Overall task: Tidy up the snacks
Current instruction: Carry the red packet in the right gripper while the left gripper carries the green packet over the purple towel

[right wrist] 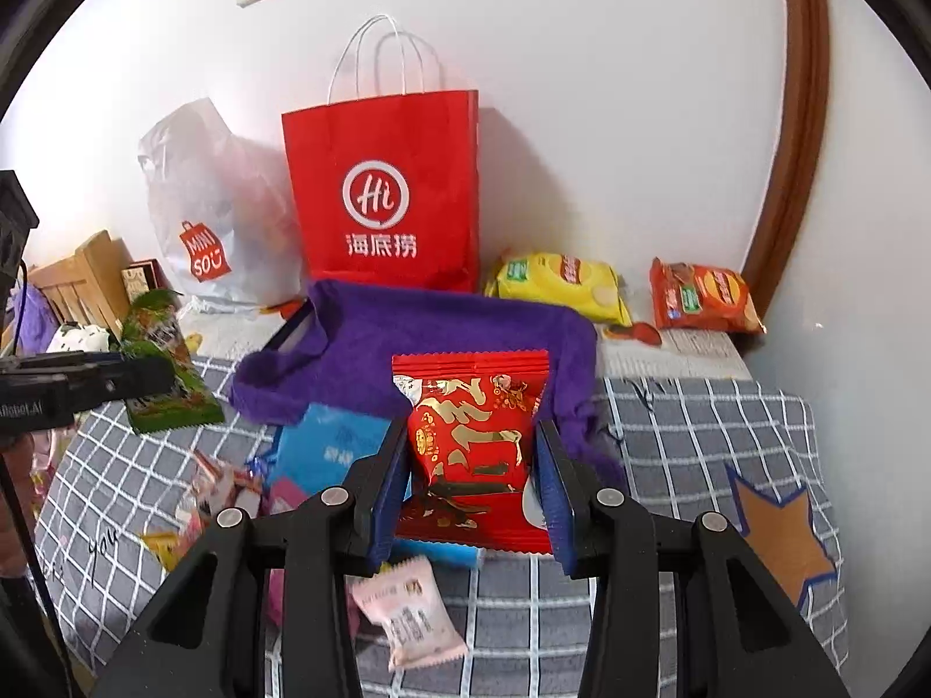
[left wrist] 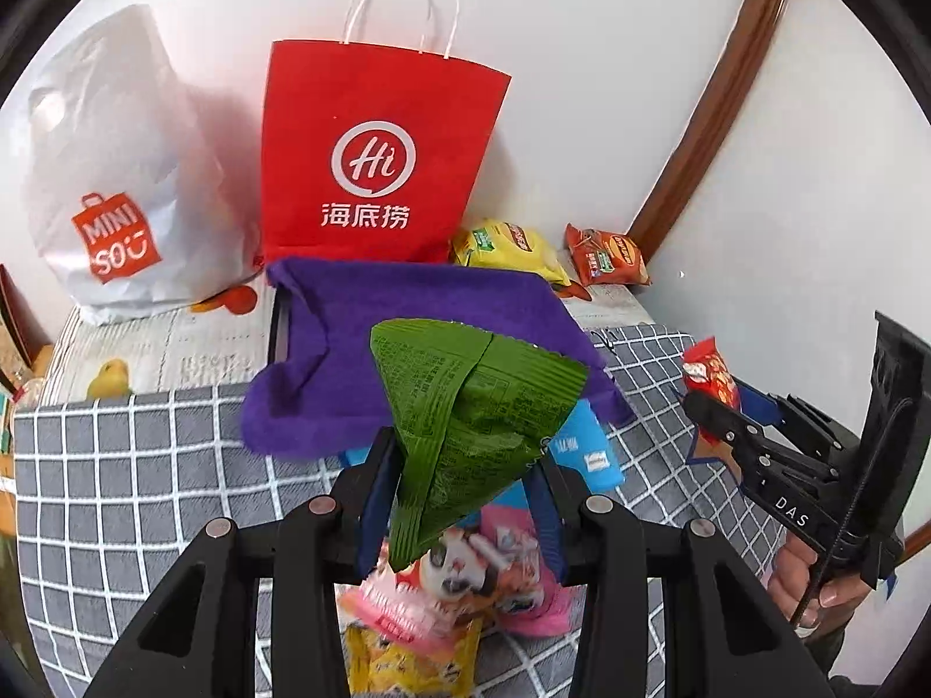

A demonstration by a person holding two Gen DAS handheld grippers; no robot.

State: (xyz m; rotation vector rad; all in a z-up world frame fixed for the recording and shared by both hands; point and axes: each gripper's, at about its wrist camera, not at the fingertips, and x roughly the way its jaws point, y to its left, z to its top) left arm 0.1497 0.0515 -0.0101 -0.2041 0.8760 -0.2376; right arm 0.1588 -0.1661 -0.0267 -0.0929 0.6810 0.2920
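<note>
**Two packets held over the purple bin**

The left gripper [left wrist: 465,500] pinches a green triangular snack packet [left wrist: 465,424], narrow tip down toward the camera, wide sealed edge up and away. The right gripper [right wrist: 471,483] clamps a red-and-gold packet [right wrist: 474,442] upright, long axis vertical, crimped seam on top. Loose snacks lie below on the checked cloth [right wrist: 669,611]. Just beyond sits the purple felt bin [right wrist: 442,326], then the red Haidilao paper bag [right wrist: 384,198] against the wall.

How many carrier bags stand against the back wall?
2. The red paper bag stands upright behind the purple cloth; the white plastic Miniso bag slumps to its left. Any bag beyond the frame edges would be hidden.
</note>
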